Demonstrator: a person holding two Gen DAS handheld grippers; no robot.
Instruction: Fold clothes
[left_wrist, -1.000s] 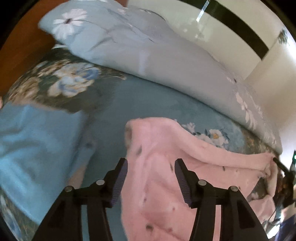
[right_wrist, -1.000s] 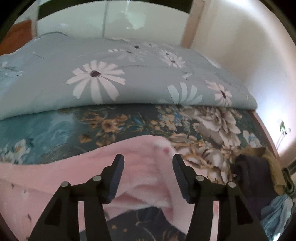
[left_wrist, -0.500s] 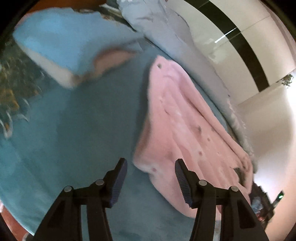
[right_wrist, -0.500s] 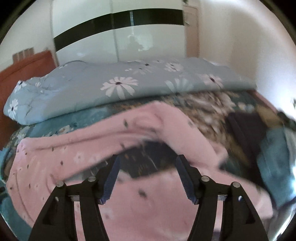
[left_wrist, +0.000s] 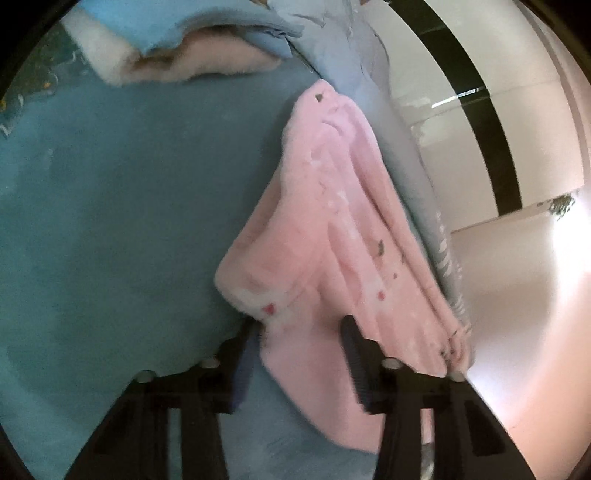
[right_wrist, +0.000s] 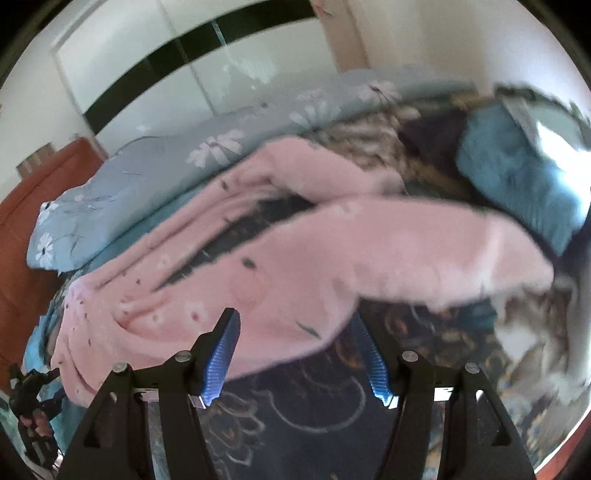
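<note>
A pink fleece garment (left_wrist: 332, 236) with small dark and white prints lies spread on the teal bedspread (left_wrist: 129, 221). My left gripper (left_wrist: 299, 332) is open, its jaws on either side of the garment's near hem corner. In the right wrist view the same garment (right_wrist: 295, 266) stretches across the bed with a dark gap between its two pink parts. My right gripper (right_wrist: 295, 332) is open, its jaws on either side of the garment's lower edge. Whether either gripper touches the cloth cannot be told.
A folded blue and cream garment (left_wrist: 177, 48) lies at the far end. A grey daisy-print duvet (right_wrist: 177, 166) runs along the back. A heap of teal and dark clothes (right_wrist: 517, 173) sits at the right. A wooden headboard (right_wrist: 33, 221) is at the left.
Both grippers have swung down and in toward the pink garment. Its hem now sits between the left jaws, and its lower edge sits between the right jaws. Both stay open.
</note>
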